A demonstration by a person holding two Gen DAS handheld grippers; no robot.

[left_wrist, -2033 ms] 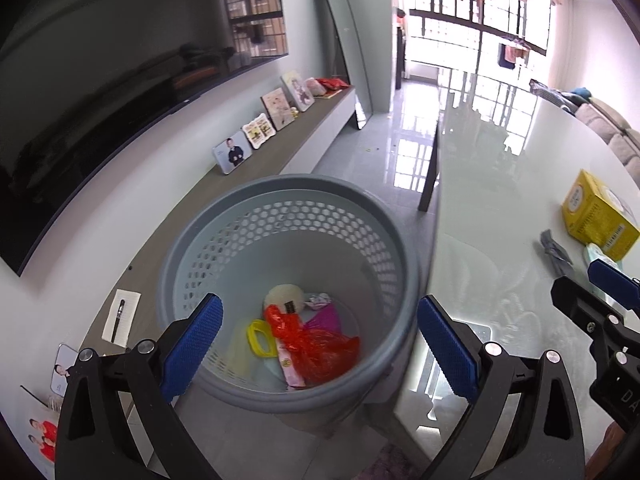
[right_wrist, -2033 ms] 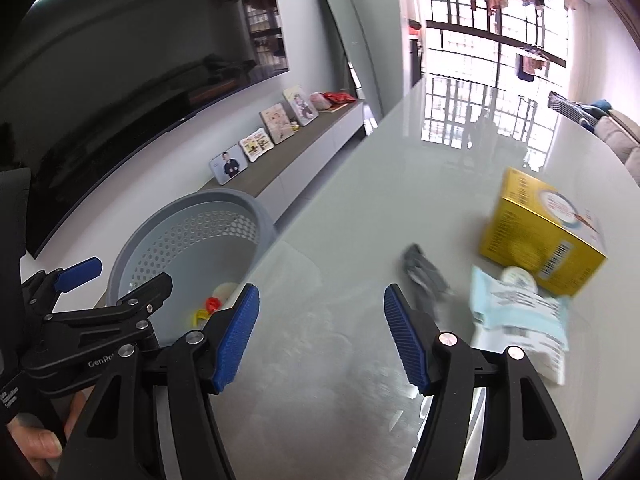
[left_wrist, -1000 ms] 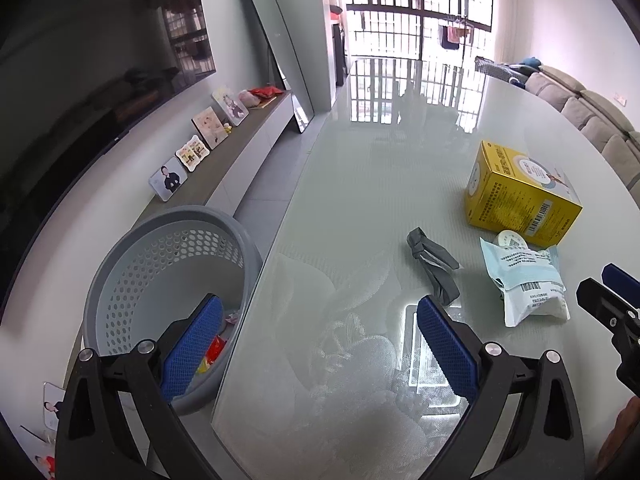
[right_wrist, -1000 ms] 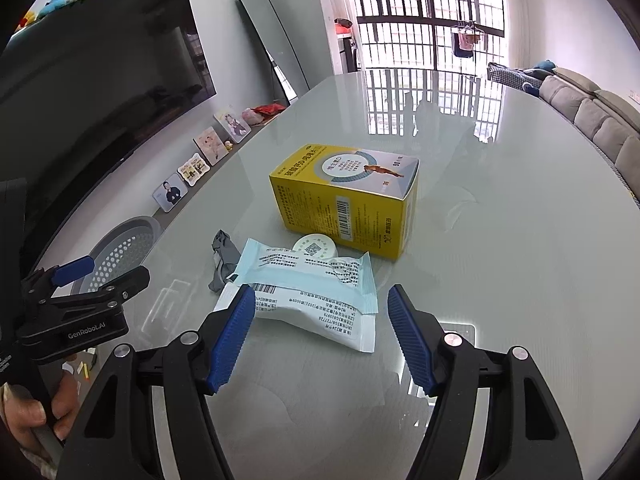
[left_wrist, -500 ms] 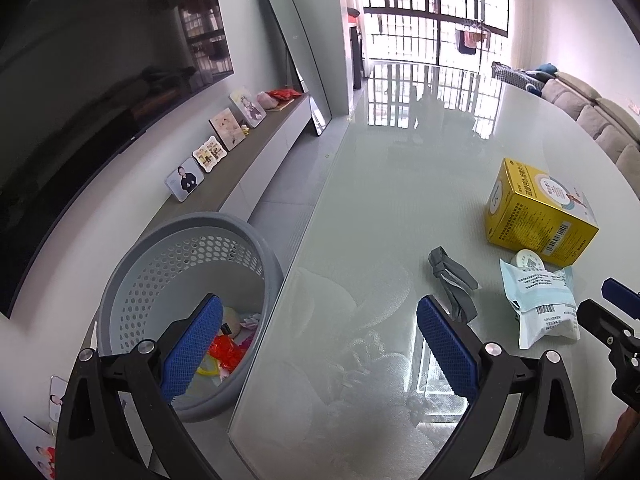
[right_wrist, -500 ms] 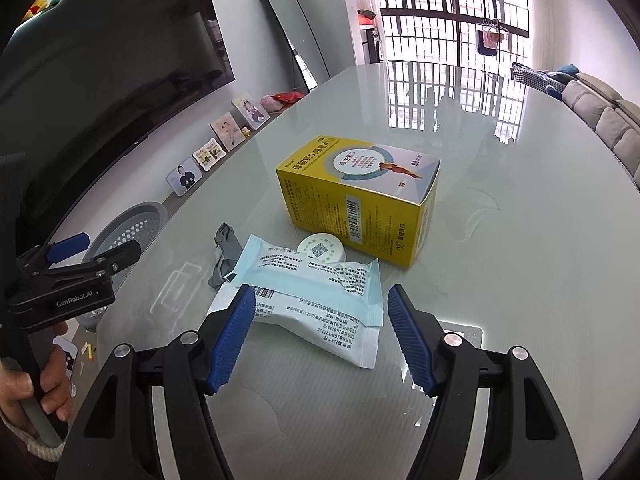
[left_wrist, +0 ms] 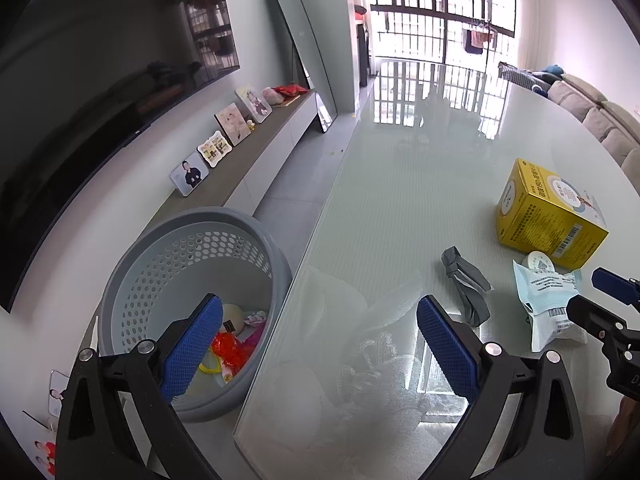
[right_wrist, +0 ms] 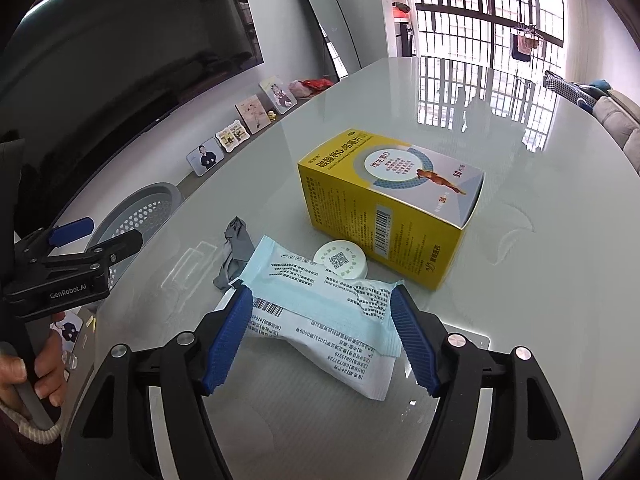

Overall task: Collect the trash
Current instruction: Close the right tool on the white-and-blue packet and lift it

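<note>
The right claw [right_wrist: 322, 340] had swung from the basket [left_wrist: 192, 228] to straddle the pale-blue wrapper [right_wrist: 320, 312] on the bench [right_wrist: 520, 240], jaws opening, not yet gripping; the left claw [left_wrist: 320, 344] hovered wide and empty.

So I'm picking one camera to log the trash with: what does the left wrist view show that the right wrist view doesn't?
Only the left wrist view looks into the grey basket, showing the trash inside: a red wrapper and a yellow ring.

Only the right wrist view shows the right tool, jaws opening, straddling the pale blue packet, and a hand holding the left tool.

Both show the glass table, yellow box, white round lid and grey scrap.
</note>
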